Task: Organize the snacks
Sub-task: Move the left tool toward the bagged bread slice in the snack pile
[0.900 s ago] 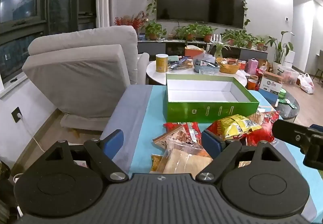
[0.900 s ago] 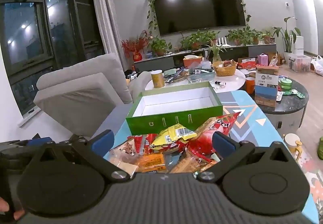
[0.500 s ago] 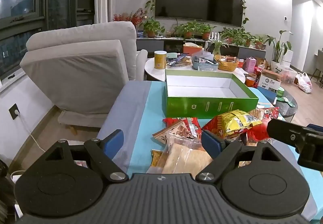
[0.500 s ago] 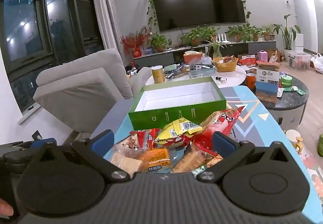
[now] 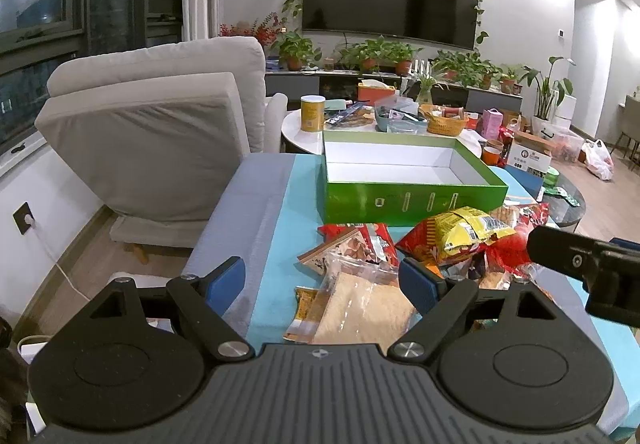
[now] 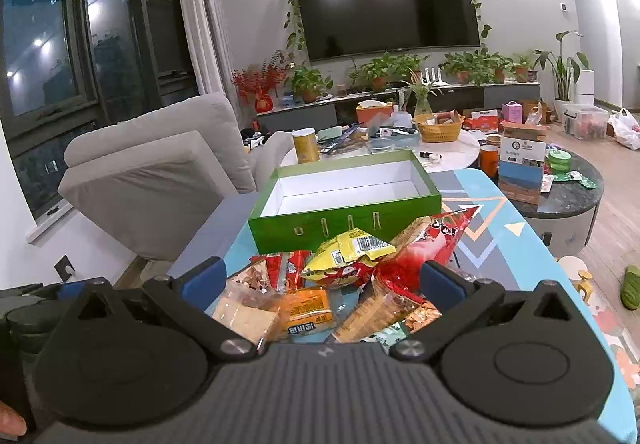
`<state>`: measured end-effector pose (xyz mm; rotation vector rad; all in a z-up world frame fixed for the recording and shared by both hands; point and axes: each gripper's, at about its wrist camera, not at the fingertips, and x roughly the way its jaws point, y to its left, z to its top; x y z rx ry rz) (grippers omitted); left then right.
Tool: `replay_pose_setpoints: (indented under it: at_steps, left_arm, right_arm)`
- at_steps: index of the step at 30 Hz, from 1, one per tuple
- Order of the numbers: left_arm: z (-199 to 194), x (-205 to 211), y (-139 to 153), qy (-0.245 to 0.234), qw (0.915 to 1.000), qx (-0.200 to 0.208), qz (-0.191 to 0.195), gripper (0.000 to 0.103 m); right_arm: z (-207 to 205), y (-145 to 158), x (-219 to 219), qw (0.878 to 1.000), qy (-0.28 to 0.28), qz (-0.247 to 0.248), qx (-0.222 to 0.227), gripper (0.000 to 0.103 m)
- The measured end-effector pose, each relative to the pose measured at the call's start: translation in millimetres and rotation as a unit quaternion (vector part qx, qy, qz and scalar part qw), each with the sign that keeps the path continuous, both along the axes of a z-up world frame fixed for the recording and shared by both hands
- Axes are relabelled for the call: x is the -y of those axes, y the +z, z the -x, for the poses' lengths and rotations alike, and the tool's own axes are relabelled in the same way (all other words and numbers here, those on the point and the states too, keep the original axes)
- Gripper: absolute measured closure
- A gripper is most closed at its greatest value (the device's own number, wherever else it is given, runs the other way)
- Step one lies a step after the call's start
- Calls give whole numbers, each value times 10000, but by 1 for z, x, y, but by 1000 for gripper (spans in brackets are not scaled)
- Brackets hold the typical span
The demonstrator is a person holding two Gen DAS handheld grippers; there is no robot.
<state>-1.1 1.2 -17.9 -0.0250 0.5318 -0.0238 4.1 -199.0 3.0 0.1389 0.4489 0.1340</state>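
Two grippers poised over the pile, both spread wide and holding nothing. Left gripper (image 5: 322,278) at full spread above a clear-wrapped pack of pale crackers (image 5: 362,308), pads clear of it. Right gripper (image 6: 322,282) nearly as wide, hanging above an orange packet (image 6: 306,310) and the crinkled bags around it, likewise touching nothing. Just beyond, heaped on the blue table cover (image 5: 280,244): a yellow bag (image 6: 352,250) resting on a red bag (image 6: 432,244), with more wrappers half buried beneath. Farther on, an empty green box (image 6: 344,222), lid off, white inside, close behind the heap. Past that, a cluttered round white table (image 6: 460,148), then plants and a dark television (image 6: 388,4).

Likely trouble: overlapped, slippery film. Closing on one wrapper could pinch its neighbour too, or drag the stack toward the table edge. Crackers prone to crushing under a hard squeeze. With both grippers working the same small heap, a collision also seems possible.
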Motion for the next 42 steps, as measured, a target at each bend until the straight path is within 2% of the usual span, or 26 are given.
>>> replay_pose_setpoints:
  at_steps: [15,21,37,42]
  left_arm:
    - [4,2,-4,-72,10000,-34,-30,21]
    - [4,0,-4,-193,9998,-71,47,26]
    - [4,-3,-3,-195,9997,-93,62,26]
    - [-1,-8,-8,-220,9996,-170,108,33]
  right_arm:
    - [3,0,1,10000,-16,-44,-23,46]
    - [2,-2,1,9998,62,-149,-128,46]
    - [1,-3,-2,9994,183,-246,-176,46]
    - [-1,-5,-3,9991,246,-273,-231,46]
